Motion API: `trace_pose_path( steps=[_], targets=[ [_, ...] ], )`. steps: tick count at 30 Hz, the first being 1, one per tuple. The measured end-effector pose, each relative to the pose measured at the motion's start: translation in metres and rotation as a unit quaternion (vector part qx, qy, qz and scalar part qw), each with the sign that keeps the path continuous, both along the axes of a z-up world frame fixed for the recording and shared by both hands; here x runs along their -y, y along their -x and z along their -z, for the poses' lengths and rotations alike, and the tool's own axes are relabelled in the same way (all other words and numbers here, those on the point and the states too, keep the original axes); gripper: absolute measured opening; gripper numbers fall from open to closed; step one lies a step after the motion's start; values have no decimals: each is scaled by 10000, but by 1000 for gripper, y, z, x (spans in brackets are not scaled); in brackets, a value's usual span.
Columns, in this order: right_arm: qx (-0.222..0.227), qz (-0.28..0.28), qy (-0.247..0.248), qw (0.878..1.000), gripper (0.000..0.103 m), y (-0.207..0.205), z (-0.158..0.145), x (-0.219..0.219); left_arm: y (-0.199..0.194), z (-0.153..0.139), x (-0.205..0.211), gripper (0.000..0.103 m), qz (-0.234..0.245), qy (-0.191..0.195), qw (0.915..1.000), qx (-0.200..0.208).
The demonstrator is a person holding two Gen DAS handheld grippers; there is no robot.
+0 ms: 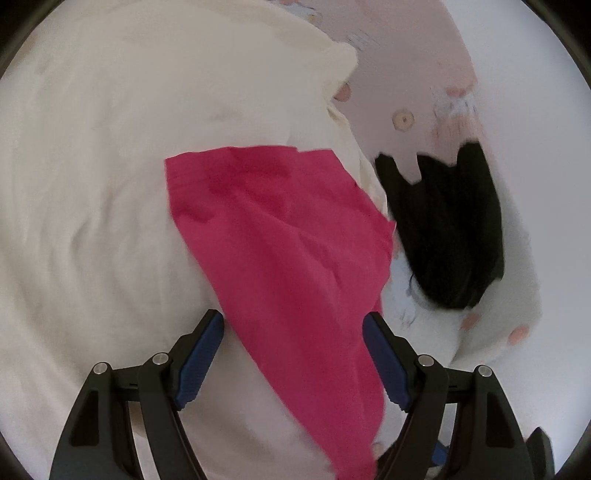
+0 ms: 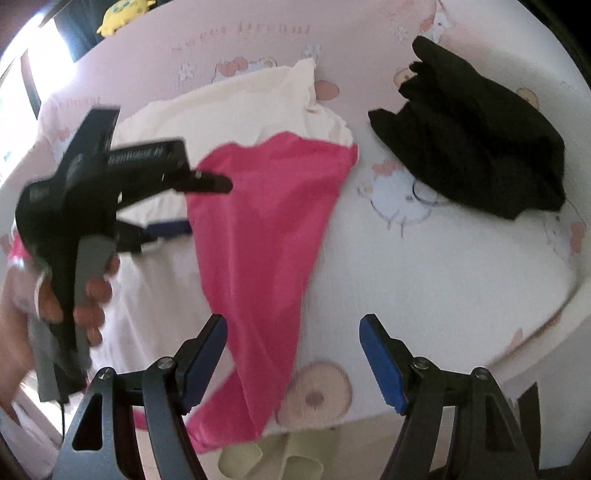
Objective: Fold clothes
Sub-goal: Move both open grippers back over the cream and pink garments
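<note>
**Two claws held over clothes on a bed**

The left claw (image 1: 293, 356) is held low over the bed (image 2: 443, 277), pointing forward across the clothes. Its two blue pads (image 1: 201, 356) are wide apart, and nothing is gripped between them. In the right wrist view this same claw (image 2: 199, 206) is seen from the side, held by a hand (image 2: 86, 291) whose fingers are wrapped round the grey handle. The hand and tool are blurred.

The right claw (image 2: 293, 356) is held near the bed's front edge, pointing across it. Its pads are also wide apart, with nothing gripped.

Three pieces of clothing can be counted. A pink garment (image 1: 288, 240) is spread flat, partly on top of a cream garment (image 1: 110, 166) and partly on the bedsheet (one end of it hangs over the front edge of the bed). In each view it lies in front of the open claw, under the gap between the pads. A black garment (image 2: 476, 147) lies in a loose heap, apart from the other two, further to the right.

The pink bedsheet is printed with cartoon animals and a line of writing, too blurred to be read. A yellow plush toy (image 2: 123, 16) is seen beyond the bed. Pale green slippers (image 2: 273, 458) lie on the floor below.
</note>
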State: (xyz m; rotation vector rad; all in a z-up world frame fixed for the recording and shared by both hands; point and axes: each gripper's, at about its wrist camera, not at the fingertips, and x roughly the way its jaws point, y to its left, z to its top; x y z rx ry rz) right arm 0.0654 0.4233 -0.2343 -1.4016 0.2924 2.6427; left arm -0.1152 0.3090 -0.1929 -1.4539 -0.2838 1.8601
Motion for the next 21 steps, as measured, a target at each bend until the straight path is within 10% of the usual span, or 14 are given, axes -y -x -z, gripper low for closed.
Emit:
trace_pose_path(
  steps=[9,11,15,21],
  targets=[
    [269,-134,-190,9994,73,-13,23,16,-15,-2,-2,72,122,302,9990,-308],
    [348,-90,-352,9987,73,-14,29,19,-20,-4,-1,49,128,626,9964,-563],
    [317,153,-728,9967,73,-15,35,18,-27,-4,-7,36,242,1100,9880,-1055],
    [426,615,-766,9943,45,-17,31,5,-23,-1,0,14,170,1384,9832,-1174]
  ],
)
